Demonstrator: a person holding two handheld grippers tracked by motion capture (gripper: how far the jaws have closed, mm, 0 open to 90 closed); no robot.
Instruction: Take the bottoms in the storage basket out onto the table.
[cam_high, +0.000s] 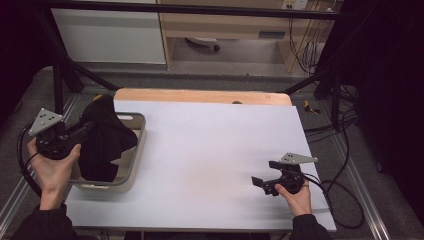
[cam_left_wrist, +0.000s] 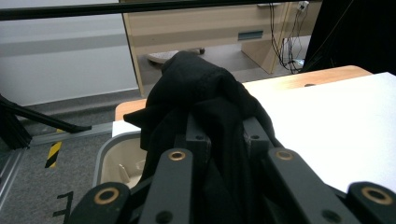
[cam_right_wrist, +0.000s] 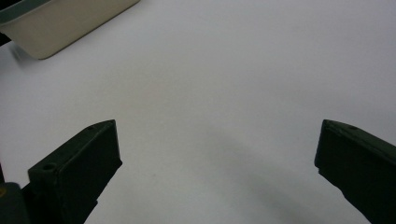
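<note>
A black garment (cam_high: 105, 137) hangs bunched over a cream basket (cam_high: 136, 150) at the table's left edge. My left gripper (cam_high: 89, 129) is shut on the cloth and holds it up, with the lower folds drooping into the basket. In the left gripper view the black garment (cam_left_wrist: 201, 93) drapes over the jaws and covers their tips, above the basket (cam_left_wrist: 109, 161). My right gripper (cam_high: 260, 183) stands open low over the white table top (cam_high: 210, 150) near the front right, with nothing between its fingers (cam_right_wrist: 77, 172). A corner of the basket (cam_right_wrist: 60, 23) shows in the right gripper view.
The white table top spreads wide between the basket and the right gripper. A wooden strip (cam_high: 200, 96) runs along the table's far edge. Black frame bars (cam_high: 65, 65) and cables (cam_high: 345, 165) stand around the table. A wooden cabinet (cam_high: 225, 25) is behind.
</note>
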